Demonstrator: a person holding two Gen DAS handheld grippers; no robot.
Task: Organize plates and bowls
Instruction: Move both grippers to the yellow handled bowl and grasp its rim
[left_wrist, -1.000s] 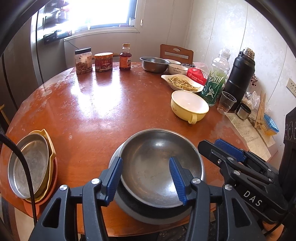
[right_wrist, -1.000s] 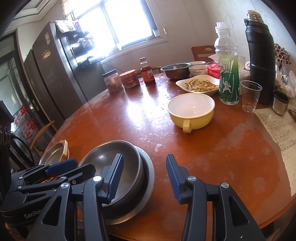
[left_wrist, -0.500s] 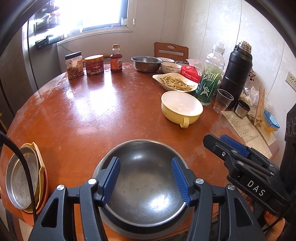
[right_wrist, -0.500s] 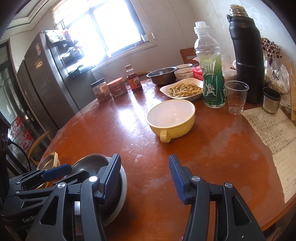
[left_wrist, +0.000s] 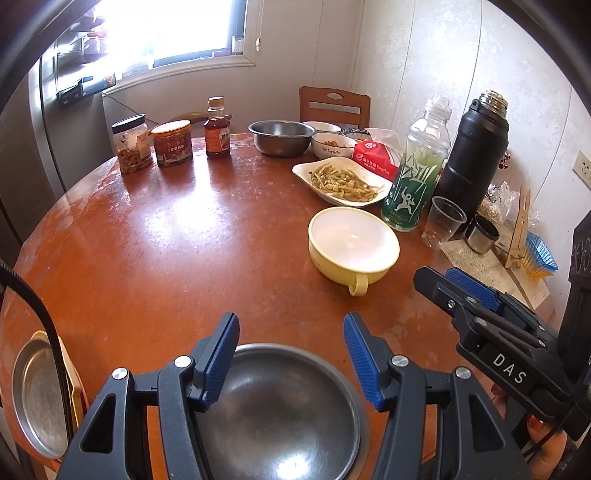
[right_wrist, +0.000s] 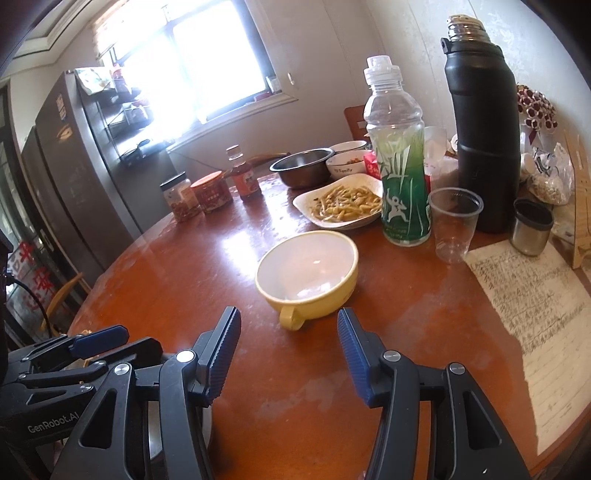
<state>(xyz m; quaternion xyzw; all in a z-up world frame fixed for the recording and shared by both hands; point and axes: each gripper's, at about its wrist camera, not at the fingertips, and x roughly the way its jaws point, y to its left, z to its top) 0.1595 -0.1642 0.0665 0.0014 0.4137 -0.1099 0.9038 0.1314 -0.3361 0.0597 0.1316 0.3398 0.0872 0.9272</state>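
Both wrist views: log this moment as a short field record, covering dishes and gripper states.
left gripper: open, holding nothing, above steel bowl
right gripper: open, holding nothing, facing yellow handled bowl
yellow handled bowl: empty, upright, handle toward the cameras
dish stack: steel plate on top, at table edge
food plate: still holds food

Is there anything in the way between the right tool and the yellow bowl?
No. Only bare table lies between the open right tool and the yellow bowl; its handle points toward the tool.
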